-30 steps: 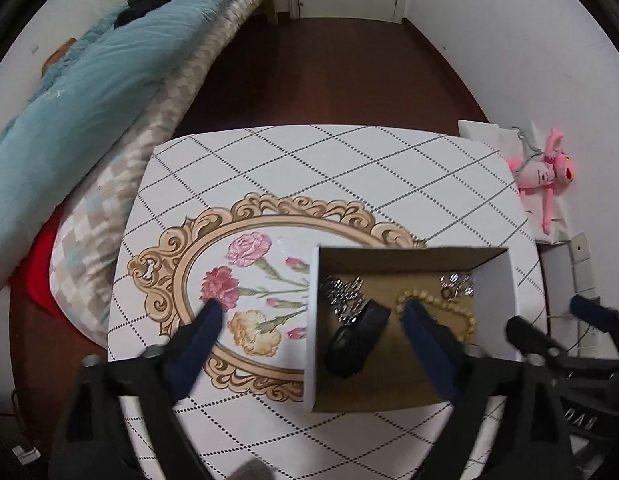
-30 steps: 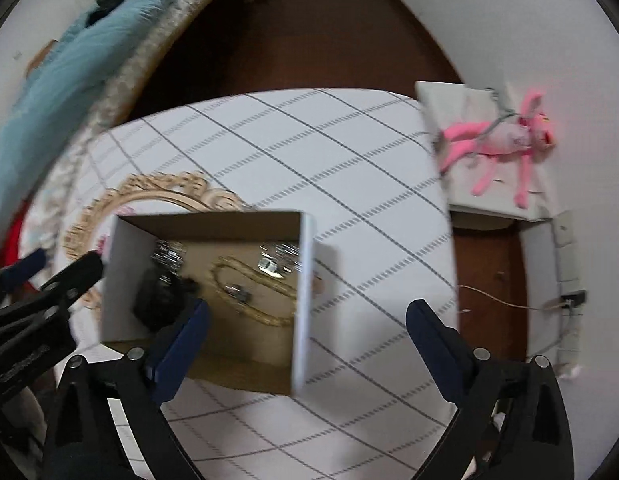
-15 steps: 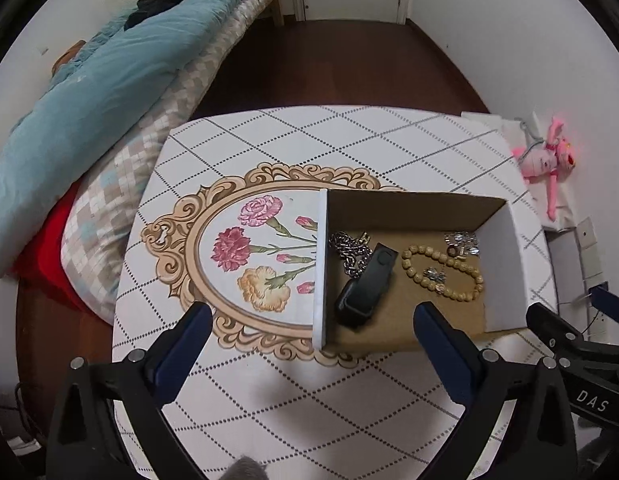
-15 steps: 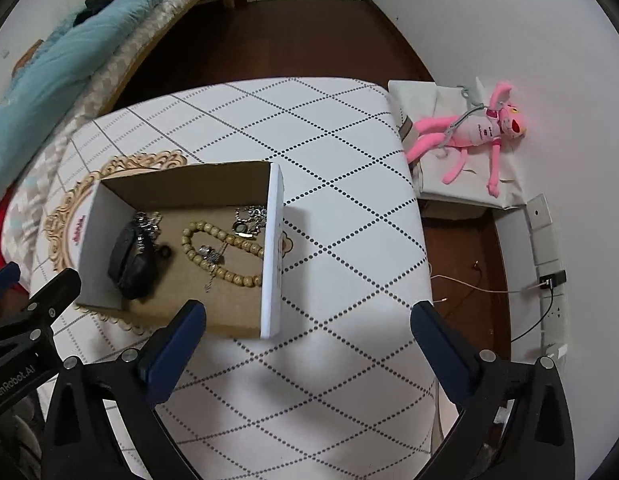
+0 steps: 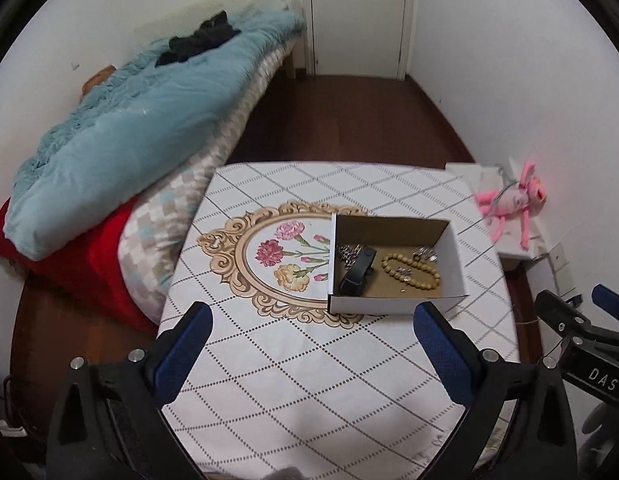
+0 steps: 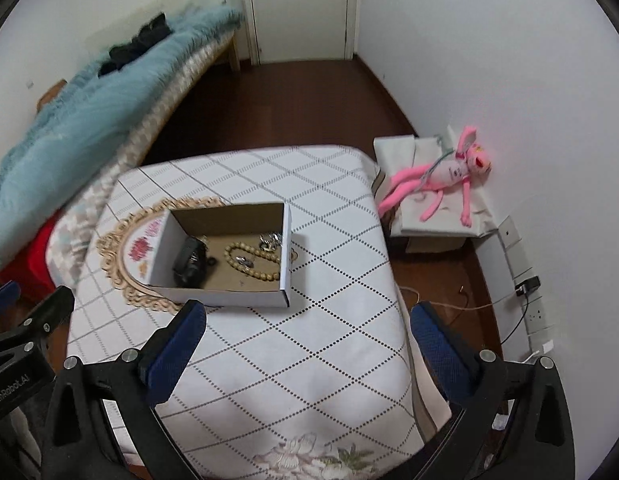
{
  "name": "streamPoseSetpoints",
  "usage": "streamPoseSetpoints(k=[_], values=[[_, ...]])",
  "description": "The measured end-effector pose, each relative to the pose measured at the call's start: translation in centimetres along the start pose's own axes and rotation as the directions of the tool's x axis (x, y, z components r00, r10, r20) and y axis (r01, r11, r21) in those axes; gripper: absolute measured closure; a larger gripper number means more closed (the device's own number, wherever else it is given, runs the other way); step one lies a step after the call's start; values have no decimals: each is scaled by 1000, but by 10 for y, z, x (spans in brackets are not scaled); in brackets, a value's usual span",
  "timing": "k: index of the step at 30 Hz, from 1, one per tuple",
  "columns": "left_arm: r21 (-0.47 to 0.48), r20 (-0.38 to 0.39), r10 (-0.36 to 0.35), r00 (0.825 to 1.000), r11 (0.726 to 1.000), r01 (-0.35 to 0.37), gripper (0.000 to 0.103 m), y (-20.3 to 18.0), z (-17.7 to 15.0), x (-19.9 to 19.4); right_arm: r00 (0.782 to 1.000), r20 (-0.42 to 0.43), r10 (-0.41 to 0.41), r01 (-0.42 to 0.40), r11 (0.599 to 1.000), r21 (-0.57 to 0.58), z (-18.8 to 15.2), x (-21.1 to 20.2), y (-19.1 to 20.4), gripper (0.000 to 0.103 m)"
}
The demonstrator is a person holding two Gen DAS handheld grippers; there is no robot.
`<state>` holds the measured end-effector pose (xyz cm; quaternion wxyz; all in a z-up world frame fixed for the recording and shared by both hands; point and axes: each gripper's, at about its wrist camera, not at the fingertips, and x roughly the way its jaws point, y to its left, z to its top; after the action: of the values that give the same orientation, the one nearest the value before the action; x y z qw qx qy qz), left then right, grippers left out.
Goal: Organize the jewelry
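Left gripper (image 5: 309, 328): jaws spread, empty, above the table (image 5: 309, 368)
Right gripper (image 6: 305, 326): jaws spread, empty
Box (image 5: 389, 304): holds bead bracelet (image 5: 409, 268); black band (image 5: 357, 272); chain (image 5: 348, 251)

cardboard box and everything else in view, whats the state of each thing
cardboard box: open, no lid, upright on the table
black band: lying in the box, left side
bead bracelet: lying flat in the box, closed loop
silver chain: bunched in the box's far left corner
left gripper: open, empty, above the table
right gripper: open, empty
door: shut
pink plush toy: lying sprawled on a white box
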<state>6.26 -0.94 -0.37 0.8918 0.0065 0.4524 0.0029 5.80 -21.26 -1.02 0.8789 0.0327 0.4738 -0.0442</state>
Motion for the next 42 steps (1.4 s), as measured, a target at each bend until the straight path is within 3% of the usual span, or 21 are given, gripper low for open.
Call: streamPoseSetpoints(k=[12, 20, 29, 42], values=[[-7, 114, -50, 992, 999, 51, 0, 0, -10, -84, 987, 159, 0, 2, 1000, -8, -18, -106, 1, 0], [1, 139, -72, 988, 997, 72, 0, -3, -17, -107, 982, 186, 6, -2, 1000, -21, -27, -137, 4, 0], [-3, 111, -67, 992, 998, 67, 0, -6, -10, -101, 985, 173, -2, 2, 1000, -3, -16, -131, -1, 0], [-11, 2, 5, 1000, 1000, -5, 0, -5, 26, -35, 994, 103, -38, 39, 999, -4, 29, -68, 5, 0]])
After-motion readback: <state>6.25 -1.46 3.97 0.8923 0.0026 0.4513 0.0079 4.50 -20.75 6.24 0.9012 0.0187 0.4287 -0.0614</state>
